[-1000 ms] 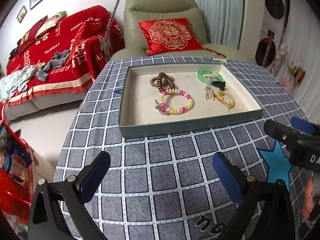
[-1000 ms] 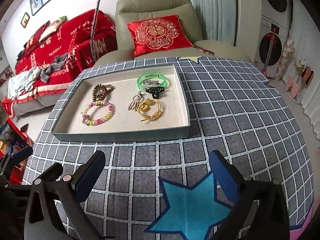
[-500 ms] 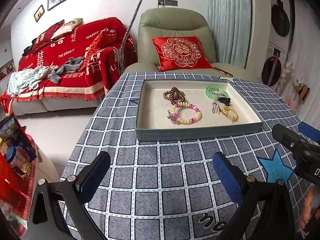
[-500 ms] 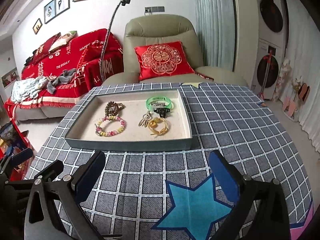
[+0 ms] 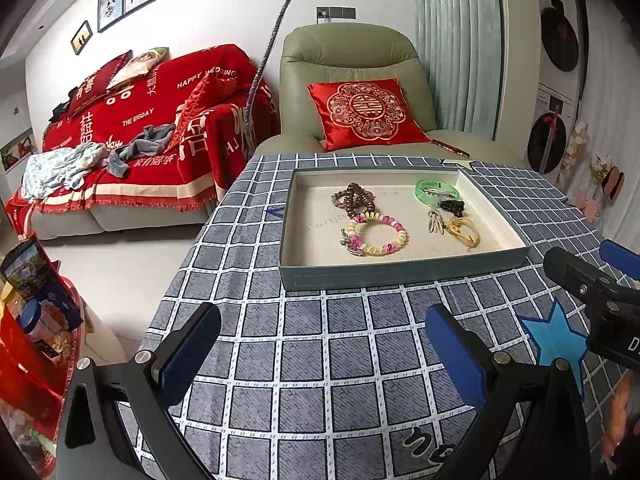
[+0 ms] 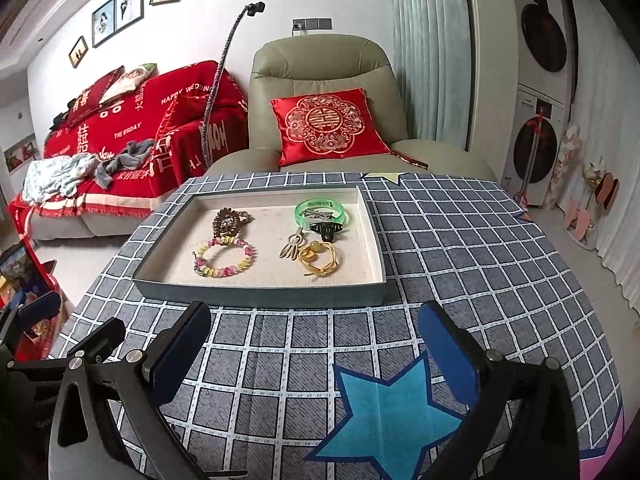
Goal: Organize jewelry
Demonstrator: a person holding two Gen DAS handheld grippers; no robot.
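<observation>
Hovering: left gripper (image 5: 322,334) and right gripper (image 6: 314,330) both hang over the checked tablecloth (image 6: 460,264), short of the tray (image 6: 260,292); each has its blue pads spread wide with nothing between them.
Jewelry location: every piece lies inside the tray, none on the cloth.
Left group: brown bead bracelet (image 6: 230,220) sits toward the far side, with the pink-and-yellow bead bracelet (image 6: 224,256) just in front of it, the two apparently touching.
Right group: green bangle (image 6: 320,210) holds a metal hair clip (image 6: 318,213) within its ring; a black claw clip (image 6: 328,230) lies at its near edge; a beige clip (image 6: 292,246) and a yellow cord bracelet (image 6: 320,258) lie just in front.
Reason for layout: pieces look sorted loosely into two clusters, so the task seems close to done or paused.
Obstruction: the tray's near wall stands between the grippers and the pieces, so any reach probably must go over it.
Surroundings: blue star sticker (image 6: 394,412) under the right gripper; green armchair (image 6: 320,76) with red cushion (image 6: 326,124) beyond the table; red-covered sofa (image 6: 132,120) to the left.
</observation>
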